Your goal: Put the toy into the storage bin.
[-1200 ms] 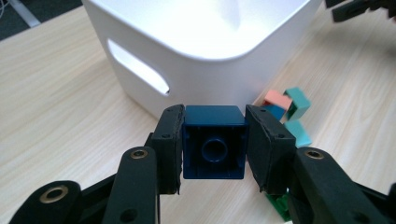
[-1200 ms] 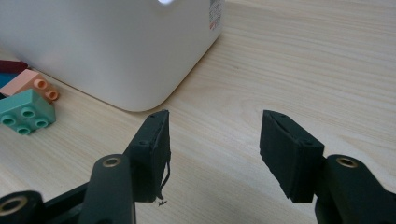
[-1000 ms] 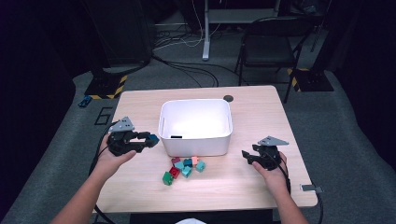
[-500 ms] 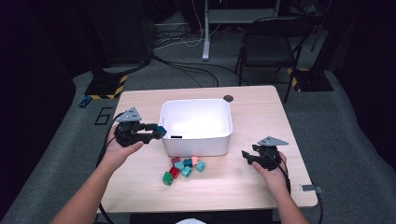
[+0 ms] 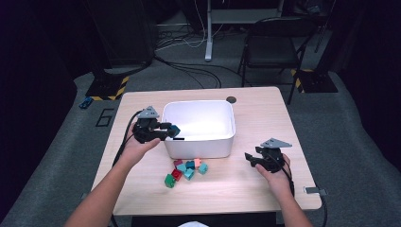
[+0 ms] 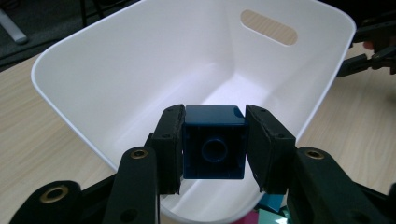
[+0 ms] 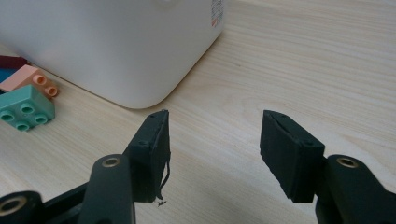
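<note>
Block: blue block [image 6: 214, 148] clamped in left gripper [image 5: 166, 132], poised over near-left rim of white bin [image 5: 201, 144]
Drop path: bin hollow straight ahead, below
Right gripper [image 7: 212, 154]: jaws wide, empty, beside bin's corner

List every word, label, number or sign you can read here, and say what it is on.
None can be read.
White bin: a printed label with red and dark marks at its upper corner, too small and blurred to read.
Blue brick in the left gripper: no text.
</note>
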